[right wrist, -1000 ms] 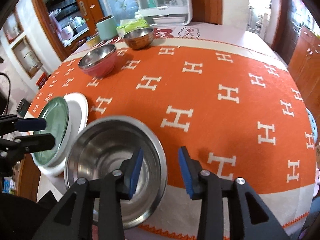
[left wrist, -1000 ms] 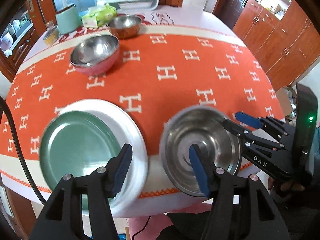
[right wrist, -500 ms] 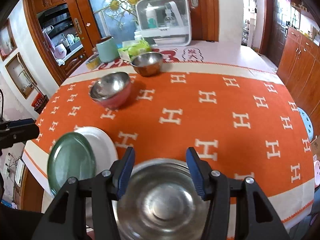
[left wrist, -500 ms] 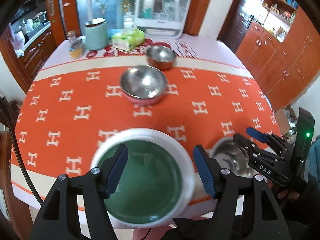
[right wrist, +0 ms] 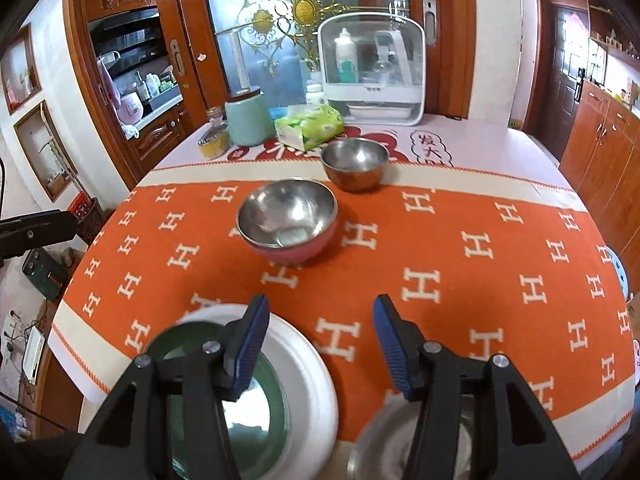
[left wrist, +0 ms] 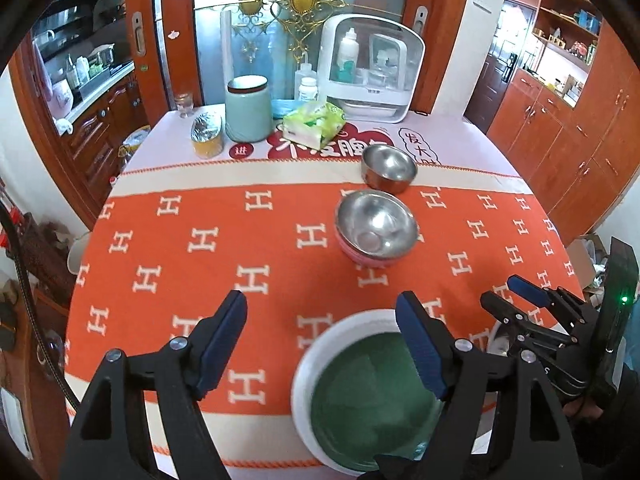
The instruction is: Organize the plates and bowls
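Hovering above the near edge of the counter (left wrist: 280, 184), both grippers empty. Left gripper (left wrist: 320, 344) has its fingers spread wide, nothing between them; it hangs over bare orange cloth (left wrist: 180, 248), just left of the plate stack. Right gripper (right wrist: 318, 338) likewise spread, holding nothing, poised between the plates and a steel bowl.

Green plate (left wrist: 360, 392) sits nested on the white plate (left wrist: 316, 344) at the near edge — flatware gathered into one pile, smaller on larger so it seats stable. Large steel bowl (right wrist: 384, 440) rests just right of that stack, mostly hidden under the right gripper; only its rim shows.

Farther back, well apart from the plates: pink bowl (right wrist: 288, 220) with steel interior mid-cloth, and a small steel bowl (right wrist: 354, 162) beyond it near the tissue pack (right wrist: 310, 124). Both upright, open side up, ready for nesting.

Judgement: plates look sorted, bowls still scattered in three spots. Likely next step is collecting the far bowls toward the near one. Rims are thin and slick; a pinch on the rim could slip.
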